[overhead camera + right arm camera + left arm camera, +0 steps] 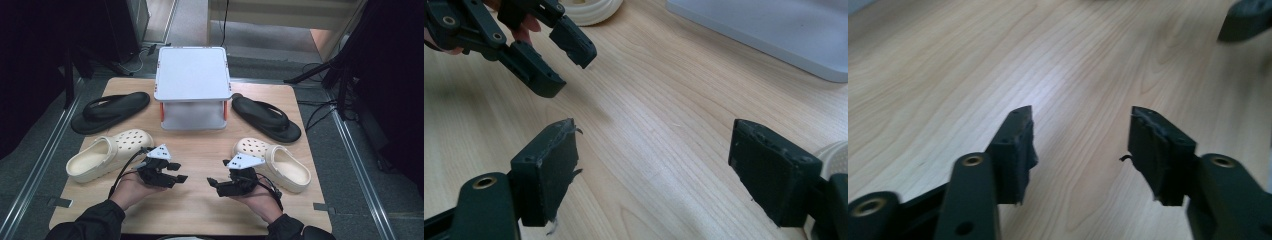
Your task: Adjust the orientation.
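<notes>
My left gripper (180,171) hovers low over the wooden table (200,210) at front centre-left, jaws pointing right. In its own view the left gripper (1080,112) stands open over bare wood with nothing between the jaws. My right gripper (217,172) faces it from the right, jaws pointing left. The right gripper (654,127) is also open and holds nothing. The left gripper (569,72) shows open at the top left of the right gripper view. A cream clog (107,154) lies left of my left hand. A second cream clog (280,162) lies right of my right hand.
A grey-white two-level stand (192,85) sits at the back centre. One black flip-flop (110,111) lies to its left and another black flip-flop (267,117) to its right. Dark floor and cables surround the table.
</notes>
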The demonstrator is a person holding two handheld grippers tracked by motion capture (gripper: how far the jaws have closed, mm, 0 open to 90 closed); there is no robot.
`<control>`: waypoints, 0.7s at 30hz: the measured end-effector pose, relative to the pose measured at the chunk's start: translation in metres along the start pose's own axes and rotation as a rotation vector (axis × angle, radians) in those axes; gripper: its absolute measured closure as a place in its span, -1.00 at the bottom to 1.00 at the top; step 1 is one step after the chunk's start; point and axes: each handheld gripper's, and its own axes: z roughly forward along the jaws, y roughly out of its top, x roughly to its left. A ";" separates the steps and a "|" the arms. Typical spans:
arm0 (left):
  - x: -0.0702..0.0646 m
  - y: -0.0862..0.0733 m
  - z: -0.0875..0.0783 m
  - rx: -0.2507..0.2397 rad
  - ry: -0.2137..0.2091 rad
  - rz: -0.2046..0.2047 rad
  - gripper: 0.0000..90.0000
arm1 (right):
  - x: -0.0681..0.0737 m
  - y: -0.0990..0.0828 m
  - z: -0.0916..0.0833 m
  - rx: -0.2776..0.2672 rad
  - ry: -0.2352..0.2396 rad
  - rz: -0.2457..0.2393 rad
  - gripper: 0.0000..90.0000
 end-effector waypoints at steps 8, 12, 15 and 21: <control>0.001 -0.004 -0.014 0.012 0.025 0.020 -0.11 | -0.005 -0.001 0.005 0.076 0.041 0.002 -0.27; 0.000 -0.003 -0.013 0.043 0.025 0.003 -0.07 | 0.000 -0.001 0.006 0.076 0.047 -0.045 -0.18; -0.001 -0.003 -0.012 0.058 0.032 0.004 -0.07 | 0.003 0.000 0.006 0.077 0.034 -0.085 -0.17; 0.000 -0.004 -0.012 0.063 0.038 0.000 -0.07 | 0.000 0.000 0.007 0.107 0.061 -0.076 -0.06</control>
